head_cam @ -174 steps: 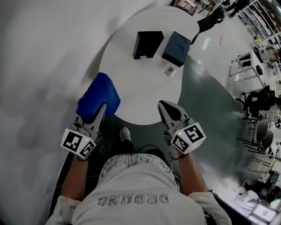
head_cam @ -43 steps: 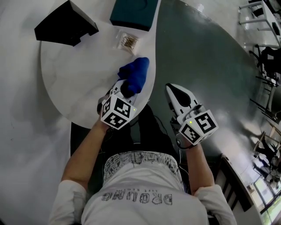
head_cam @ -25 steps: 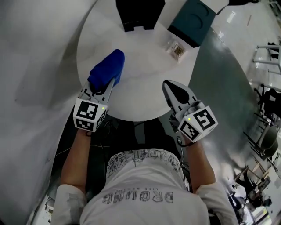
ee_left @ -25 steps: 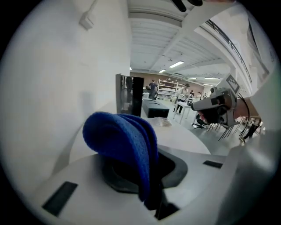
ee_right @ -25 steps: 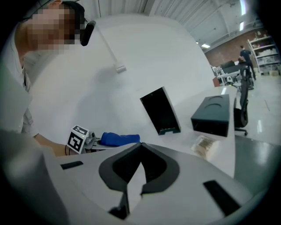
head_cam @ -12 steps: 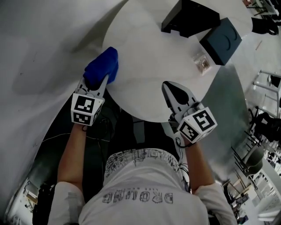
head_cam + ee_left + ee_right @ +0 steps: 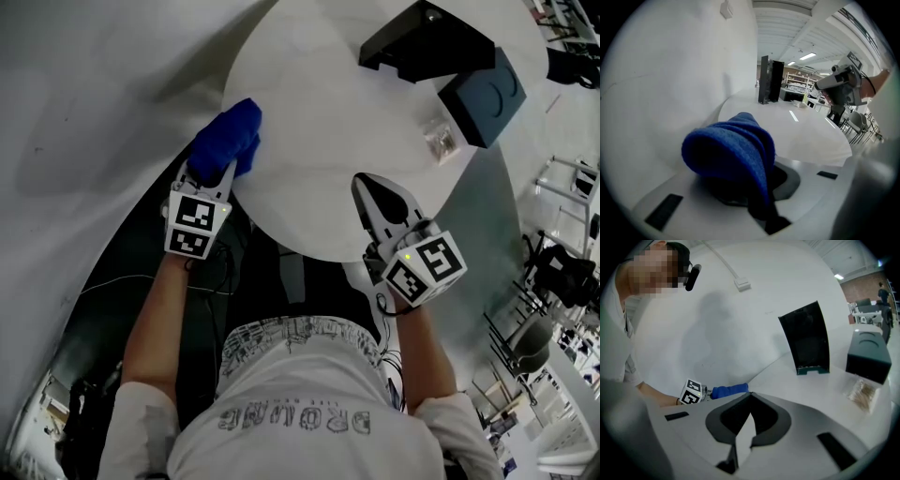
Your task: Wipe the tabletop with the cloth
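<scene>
The cloth [image 7: 225, 141] is plain deep blue, at 9 o'clock on the white table [image 7: 319, 112]. At 1 o'clock stands a black stand [image 7: 427, 42], with a dark teal box [image 7: 487, 94] at 3 o'clock and a clear packet [image 7: 439, 141] of tan bits just below it. The left gripper [image 7: 214, 173] and right gripper [image 7: 370, 187] are pale grey with black pads. Their cubes [image 7: 425, 270] bear black-and-white square markers. The shirt [image 7: 300, 412] is white with grey lettering and a dark scribbled band. The floor [image 7: 487, 216] is glossy dark grey-green.

The white tabletop [image 7: 309, 122] is evenly bright under ceiling strips [image 7: 806, 56]; a soft shadow lies on the wall [image 7: 717, 319]. Gripper views bend, black-cornered, foregrounds blurred.
</scene>
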Demonstrator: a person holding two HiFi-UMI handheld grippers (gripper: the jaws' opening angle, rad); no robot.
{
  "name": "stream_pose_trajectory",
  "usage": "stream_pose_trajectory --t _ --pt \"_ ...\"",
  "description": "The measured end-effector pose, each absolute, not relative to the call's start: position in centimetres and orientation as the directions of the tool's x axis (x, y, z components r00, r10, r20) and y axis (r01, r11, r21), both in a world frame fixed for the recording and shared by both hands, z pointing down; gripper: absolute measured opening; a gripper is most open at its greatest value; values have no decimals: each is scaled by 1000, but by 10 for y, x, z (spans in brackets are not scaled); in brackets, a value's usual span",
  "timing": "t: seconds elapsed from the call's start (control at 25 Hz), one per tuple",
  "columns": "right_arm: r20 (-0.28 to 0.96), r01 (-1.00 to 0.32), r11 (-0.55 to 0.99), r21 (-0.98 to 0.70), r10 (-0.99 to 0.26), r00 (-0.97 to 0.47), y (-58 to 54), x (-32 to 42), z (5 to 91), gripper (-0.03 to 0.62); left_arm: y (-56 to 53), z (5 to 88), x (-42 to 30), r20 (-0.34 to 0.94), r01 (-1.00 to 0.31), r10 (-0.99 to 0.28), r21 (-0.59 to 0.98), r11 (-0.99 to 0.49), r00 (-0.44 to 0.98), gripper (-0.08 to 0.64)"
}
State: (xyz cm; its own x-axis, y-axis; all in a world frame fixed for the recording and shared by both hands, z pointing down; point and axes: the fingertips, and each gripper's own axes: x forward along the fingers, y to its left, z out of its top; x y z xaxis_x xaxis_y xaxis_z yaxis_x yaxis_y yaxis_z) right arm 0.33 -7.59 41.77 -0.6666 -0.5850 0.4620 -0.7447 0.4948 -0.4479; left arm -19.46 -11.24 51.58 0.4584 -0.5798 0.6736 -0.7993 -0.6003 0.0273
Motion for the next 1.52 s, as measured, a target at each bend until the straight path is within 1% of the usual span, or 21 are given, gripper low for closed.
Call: stream_pose_trajectory --t 0.28,0.56,0.72,0.84,0.92,1.04,1.32,1.52 --pt "461 -759 464 -457 -606 -648 -70 18 420 8 -108 514 -185 699 -760 -558 -31 -649 448 69" --pt "453 -788 398 -470 -658 -602 -60 51 429 8 -100 518 -147 710 -696 -512 -42 -717 484 69" --pt "444 -801 364 -476 -686 -576 -53 77 428 8 -85 519 -105 716 -624 -452 -30 -781 532 69" --pt "438 -814 328 -479 -714 -545 -44 95 428 8 -62 526 -54 731 -507 -359 -21 -862 580 71" --pt "434 -820 311 -480 -729 -530 -39 109 427 8 -48 528 -19 738 -438 -322 -39 -898 593 71" --pt "430 -830 281 -482 -749 -503 -28 135 426 8 -38 528 17 736 -403 -291 -28 -915 611 71" --pt "436 -855 139 -499 -813 -387 11 202 429 8 -25 524 68 739 -309 -201 10 -951 643 71" --pt "431 -863 69 -501 -845 -317 33 240 429 8 -5 525 115 740 -216 -128 24 -976 660 71"
